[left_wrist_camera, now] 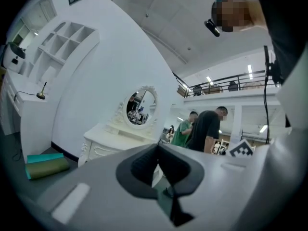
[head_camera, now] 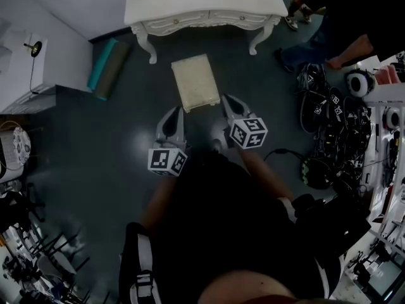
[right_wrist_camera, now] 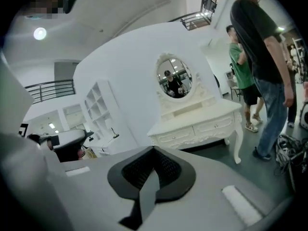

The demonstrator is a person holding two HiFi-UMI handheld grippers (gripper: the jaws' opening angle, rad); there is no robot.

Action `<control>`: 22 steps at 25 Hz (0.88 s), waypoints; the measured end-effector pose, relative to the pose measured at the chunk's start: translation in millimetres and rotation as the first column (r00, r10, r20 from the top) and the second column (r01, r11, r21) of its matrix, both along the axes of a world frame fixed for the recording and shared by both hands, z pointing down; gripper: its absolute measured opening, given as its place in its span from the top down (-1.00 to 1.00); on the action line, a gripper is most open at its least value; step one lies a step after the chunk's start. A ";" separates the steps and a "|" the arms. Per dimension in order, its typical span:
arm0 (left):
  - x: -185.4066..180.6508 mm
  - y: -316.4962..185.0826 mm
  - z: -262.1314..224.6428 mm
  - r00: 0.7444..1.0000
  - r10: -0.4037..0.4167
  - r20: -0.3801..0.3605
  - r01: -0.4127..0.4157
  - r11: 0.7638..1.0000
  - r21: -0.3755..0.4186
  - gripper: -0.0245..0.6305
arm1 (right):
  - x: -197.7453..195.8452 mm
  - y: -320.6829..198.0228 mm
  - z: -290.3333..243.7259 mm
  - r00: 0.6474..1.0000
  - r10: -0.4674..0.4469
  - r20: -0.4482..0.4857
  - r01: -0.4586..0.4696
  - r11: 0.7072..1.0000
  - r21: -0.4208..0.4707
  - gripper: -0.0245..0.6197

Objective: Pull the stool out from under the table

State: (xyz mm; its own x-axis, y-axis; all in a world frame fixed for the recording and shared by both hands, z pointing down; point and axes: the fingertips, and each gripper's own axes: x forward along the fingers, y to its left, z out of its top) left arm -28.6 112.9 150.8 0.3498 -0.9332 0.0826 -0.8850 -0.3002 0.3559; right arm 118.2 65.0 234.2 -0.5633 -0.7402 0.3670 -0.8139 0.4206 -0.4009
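The right claw (right_wrist_camera: 154,150) is seen with its jaws closed together and nothing held between them. Beyond it, a white carved counter (right_wrist_camera: 202,124) topped by an oval mirror (right_wrist_camera: 174,78) is shown against a curved white wall. At its right, a person in a black shirt (right_wrist_camera: 262,47) and a person in a green shirt (right_wrist_camera: 240,66) are seen standing, near a tangle of cables (right_wrist_camera: 291,150) on the dark floor.
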 end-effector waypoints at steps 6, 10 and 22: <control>-11.2 7.9 -33.5 0.999 0.018 0.027 -0.019 0.999 0.049 0.91 | -12.5 16.3 -68.7 1.000 -0.014 0.016 0.012 0.992 0.126 0.93; -21.0 9.4 -40.4 0.998 0.002 0.057 -0.007 0.996 0.086 0.91 | -26.4 29.0 -88.1 0.999 -0.044 0.013 0.041 0.985 0.167 0.93; -16.8 10.9 -34.8 0.998 0.001 0.063 -0.006 0.997 0.073 0.91 | -21.4 32.1 -89.5 0.999 -0.038 -0.006 0.039 0.982 0.182 0.93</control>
State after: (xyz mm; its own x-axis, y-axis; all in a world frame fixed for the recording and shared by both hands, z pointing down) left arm -45.4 123.8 116.0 0.3492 -0.9364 0.0359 -0.9038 -0.3265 0.2768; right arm 96.8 97.1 144.7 -0.5920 -0.7726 0.2294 -0.7966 0.5176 -0.3124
